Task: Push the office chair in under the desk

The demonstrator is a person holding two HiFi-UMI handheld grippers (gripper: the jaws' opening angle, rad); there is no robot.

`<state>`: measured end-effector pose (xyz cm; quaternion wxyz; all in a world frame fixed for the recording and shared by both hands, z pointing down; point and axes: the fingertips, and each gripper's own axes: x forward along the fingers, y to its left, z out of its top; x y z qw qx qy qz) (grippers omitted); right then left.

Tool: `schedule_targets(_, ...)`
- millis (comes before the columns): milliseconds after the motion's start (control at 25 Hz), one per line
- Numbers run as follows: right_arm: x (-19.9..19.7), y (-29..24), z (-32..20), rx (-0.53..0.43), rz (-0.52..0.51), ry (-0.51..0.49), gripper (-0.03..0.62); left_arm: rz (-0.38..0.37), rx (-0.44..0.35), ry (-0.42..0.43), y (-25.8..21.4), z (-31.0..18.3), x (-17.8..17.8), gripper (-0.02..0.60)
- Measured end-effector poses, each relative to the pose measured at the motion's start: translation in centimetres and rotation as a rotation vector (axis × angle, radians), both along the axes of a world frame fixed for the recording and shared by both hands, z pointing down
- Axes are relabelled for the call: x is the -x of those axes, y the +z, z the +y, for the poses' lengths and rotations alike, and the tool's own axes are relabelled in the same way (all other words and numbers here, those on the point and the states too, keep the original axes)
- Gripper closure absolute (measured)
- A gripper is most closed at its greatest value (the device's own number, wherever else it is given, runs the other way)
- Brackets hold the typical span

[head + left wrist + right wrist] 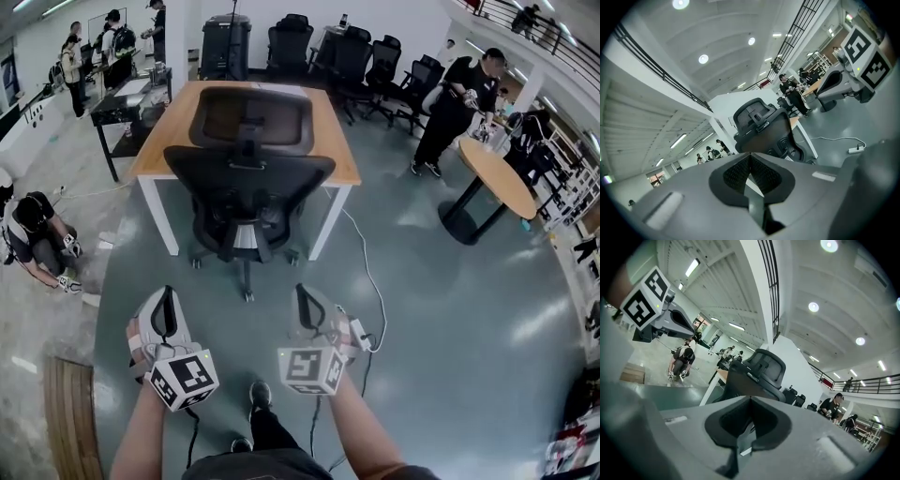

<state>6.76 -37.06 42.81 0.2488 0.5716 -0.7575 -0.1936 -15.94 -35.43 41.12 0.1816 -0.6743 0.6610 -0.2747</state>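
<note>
While the left gripper (167,292) and the right gripper (302,289) are both clenched on nothing, the office chair (248,183) stands ahead of them, untouched.
The chair is straight in front of the two grippers and well apart from them, its backrest turned toward them; the desk (337,141) lies beyond it, on its far side. In each gripper view the pads meet with nothing between them, and the chair back shows just above the closed tips. By judgement the task is only at its start: the wheeled base stands at the desk's near edge, and the backrest hides how far the seat reaches under the top. What is left is to bring the tips against the backrest and push the chair away, under the desk.
</note>
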Motion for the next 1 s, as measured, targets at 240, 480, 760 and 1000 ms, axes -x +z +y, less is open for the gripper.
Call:
schedule_targets(240, 1.0, -0.7, 6.6, -0.015, 0.005, 0.011, 0.602, 0.123, 0.027, 0.016, 0.2, 6.0, 1.3, 0.563)
schedule_targets(480, 1.0, -0.8, 11.4, -0.003, 0.013, 0.040, 0.603, 0.227, 0.034, 0.073, 0.0, 10.5, 0.8, 0.563)
schedule_targets(760, 0.0, -1.0, 16.3, 0.006, 0.037, 0.073, 0.603, 0.285, 0.054, 0.119, 0.7, 14.1, 0.0, 0.563)
schedule_targets(1000, -1.9, -0.9, 18.1, 0.014, 0.023, 0.112, 0.603, 0.298, 0.057, 0.142, 0.6, 15.6, -1.0, 0.563)
